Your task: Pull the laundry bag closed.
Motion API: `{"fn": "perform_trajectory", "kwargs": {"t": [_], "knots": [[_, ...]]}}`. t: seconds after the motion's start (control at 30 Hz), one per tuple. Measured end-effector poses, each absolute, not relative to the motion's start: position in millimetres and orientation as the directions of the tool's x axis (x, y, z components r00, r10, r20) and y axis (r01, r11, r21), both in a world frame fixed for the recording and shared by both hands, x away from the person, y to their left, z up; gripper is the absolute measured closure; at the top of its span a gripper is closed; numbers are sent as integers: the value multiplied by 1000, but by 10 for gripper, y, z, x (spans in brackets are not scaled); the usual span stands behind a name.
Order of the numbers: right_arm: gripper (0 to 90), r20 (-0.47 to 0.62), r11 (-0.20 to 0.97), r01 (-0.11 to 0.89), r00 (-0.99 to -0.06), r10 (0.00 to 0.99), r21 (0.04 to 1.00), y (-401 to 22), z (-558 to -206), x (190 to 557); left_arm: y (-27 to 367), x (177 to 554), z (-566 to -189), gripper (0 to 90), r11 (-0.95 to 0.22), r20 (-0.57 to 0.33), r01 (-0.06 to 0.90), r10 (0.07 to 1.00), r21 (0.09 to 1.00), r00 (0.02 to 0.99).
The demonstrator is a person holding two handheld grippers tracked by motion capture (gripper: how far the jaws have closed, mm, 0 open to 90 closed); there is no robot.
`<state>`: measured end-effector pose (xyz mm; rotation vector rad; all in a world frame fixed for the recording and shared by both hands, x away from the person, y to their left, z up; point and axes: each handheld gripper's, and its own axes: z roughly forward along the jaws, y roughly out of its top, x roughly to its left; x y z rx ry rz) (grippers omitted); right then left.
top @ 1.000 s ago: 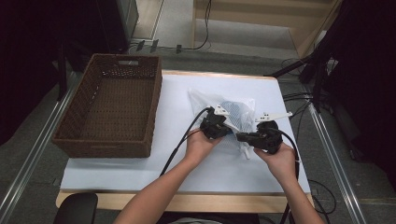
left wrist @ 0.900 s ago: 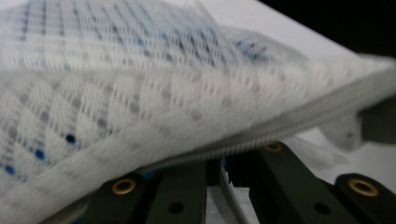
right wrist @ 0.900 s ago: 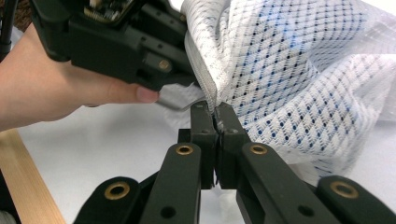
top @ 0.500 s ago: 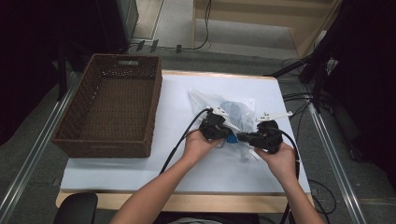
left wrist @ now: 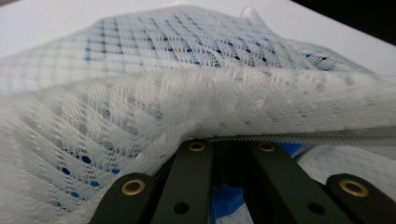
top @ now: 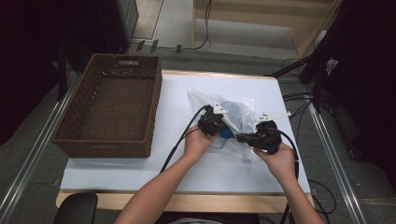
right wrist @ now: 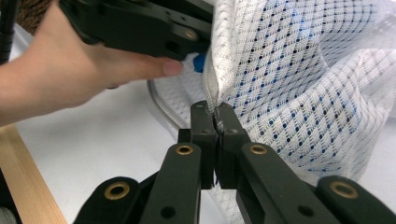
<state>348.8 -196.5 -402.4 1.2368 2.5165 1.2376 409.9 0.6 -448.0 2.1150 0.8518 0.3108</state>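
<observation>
We've got the table (top: 140, 168) covered in white, with a big wicker basket (top: 109, 112) sitting empty on its left side. Right of the basket, well apart from it, lies the white mesh bag (top: 236, 116) with something blue inside, and both grippers are on its near edge. The left gripper (top: 211, 125) has its jaws fully closed on the bag's mesh right by the zipper line, and the right gripper (right wrist: 215, 122) is clamped tight on the zipper edge (right wrist: 212, 88) itself, jaws fully together.

What could go wrong, in our view: the mesh is thin and slippery, so if we pull the two grips apart too fast, one could slide off, or the zipper could snag in the fabric bunched up between them.

Compared with a second ago, barely anything differs: bag, basket and hands sit in about the same spots.
</observation>
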Motion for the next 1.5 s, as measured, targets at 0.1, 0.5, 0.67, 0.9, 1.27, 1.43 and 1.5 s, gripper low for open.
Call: {"fn": "perform_trajectory", "kwargs": {"t": [0.1, 0.5, 0.67, 0.9, 1.27, 1.43, 1.5], "knots": [[897, 266, 345, 637, -665, 697, 689, -1984, -4036, 3500, -15, 4100, -4544, 900, -456, -80, 478, 656, 750, 751], [897, 275, 341, 647, -659, 700, 682, -2010, -4054, 3505, 151, 4045, -4419, 783, -440, -165, 521, 627, 731, 761], [896, 270, 346, 640, -666, 695, 686, -1994, -4046, 3502, 269, 3921, -4318, 701, -442, -161, 498, 606, 746, 779], [896, 269, 345, 640, -664, 697, 687, -1994, -4042, 3504, 416, 3761, -4197, 736, -423, -182, 482, 576, 767, 797], [896, 272, 343, 642, -663, 698, 685, -1997, -4040, 3497, 165, 3798, -4453, 900, -474, -162, 474, 559, 742, 813], [896, 275, 343, 642, -664, 695, 686, -2014, -4043, 3501, 113, 3848, -4614, 900, -518, -119, 470, 572, 715, 811], [896, 275, 342, 643, -663, 696, 685, -2017, -4043, 3495, 124, 3870, -4646, 900, -535, -93, 470, 585, 702, 805]]}}
